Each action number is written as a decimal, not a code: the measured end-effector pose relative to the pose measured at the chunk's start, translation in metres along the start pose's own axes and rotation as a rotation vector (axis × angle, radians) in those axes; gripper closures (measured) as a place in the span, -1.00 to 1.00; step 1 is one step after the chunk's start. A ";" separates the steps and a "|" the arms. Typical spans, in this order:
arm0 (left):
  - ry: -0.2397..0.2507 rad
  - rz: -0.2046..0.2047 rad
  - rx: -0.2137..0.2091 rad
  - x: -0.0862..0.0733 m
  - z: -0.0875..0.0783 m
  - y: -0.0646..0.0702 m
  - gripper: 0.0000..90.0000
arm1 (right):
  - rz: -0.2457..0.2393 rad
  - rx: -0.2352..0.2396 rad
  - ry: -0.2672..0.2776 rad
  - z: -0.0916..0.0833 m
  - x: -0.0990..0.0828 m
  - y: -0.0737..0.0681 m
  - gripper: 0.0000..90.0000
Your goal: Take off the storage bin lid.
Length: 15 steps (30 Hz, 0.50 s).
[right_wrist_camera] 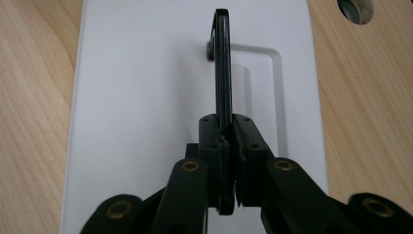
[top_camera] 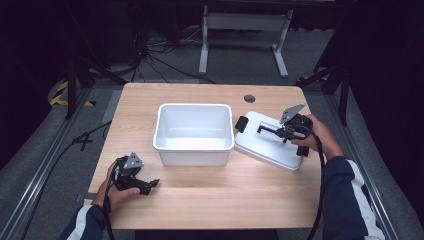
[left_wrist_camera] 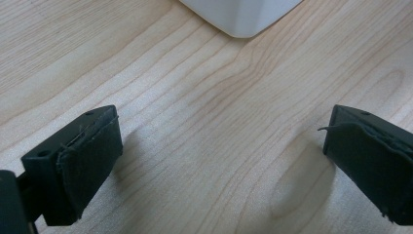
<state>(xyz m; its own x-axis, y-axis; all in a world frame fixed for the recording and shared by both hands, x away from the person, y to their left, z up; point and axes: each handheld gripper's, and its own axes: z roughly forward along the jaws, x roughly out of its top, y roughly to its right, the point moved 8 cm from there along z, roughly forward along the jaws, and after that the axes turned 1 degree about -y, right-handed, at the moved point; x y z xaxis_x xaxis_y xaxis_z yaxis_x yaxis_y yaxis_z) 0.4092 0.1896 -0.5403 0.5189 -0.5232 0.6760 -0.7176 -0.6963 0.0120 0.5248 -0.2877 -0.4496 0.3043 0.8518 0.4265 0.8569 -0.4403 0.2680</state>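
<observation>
Lid [top_camera: 272, 145] at the right of the high view should rise slowly and flat, with the right gripper [top_camera: 280, 131] squeezed tight on its black handle [right_wrist_camera: 223, 73], while the left gripper [top_camera: 145, 185] waits wide open, holding nothing.

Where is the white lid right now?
In the high view the white lid lies on the table, right of the white bin, its black handle pinched by the right gripper.

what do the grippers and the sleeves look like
Both the left gripper and the right gripper are black, each with a grey three-cornered plate on top and a black cable trailing back. The right gripper's linkage has brass-coloured pivots. The sleeves are dark blue with white stripes.
</observation>
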 end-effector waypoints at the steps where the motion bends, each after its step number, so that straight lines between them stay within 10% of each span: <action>1: -0.004 -0.006 -0.004 0.000 0.000 0.001 -0.97 | 0.003 0.004 0.005 0.000 0.000 0.000 0.87; 15: -0.002 -0.002 -0.003 0.000 0.000 0.000 -0.98 | 0.041 0.002 0.055 -0.008 0.006 -0.001 0.75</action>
<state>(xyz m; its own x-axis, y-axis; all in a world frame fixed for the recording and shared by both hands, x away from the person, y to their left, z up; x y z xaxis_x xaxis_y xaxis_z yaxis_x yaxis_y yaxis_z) 0.4092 0.1894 -0.5404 0.5214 -0.5223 0.6748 -0.7178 -0.6961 0.0158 0.5224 -0.2843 -0.4408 0.3154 0.8162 0.4841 0.8452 -0.4735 0.2478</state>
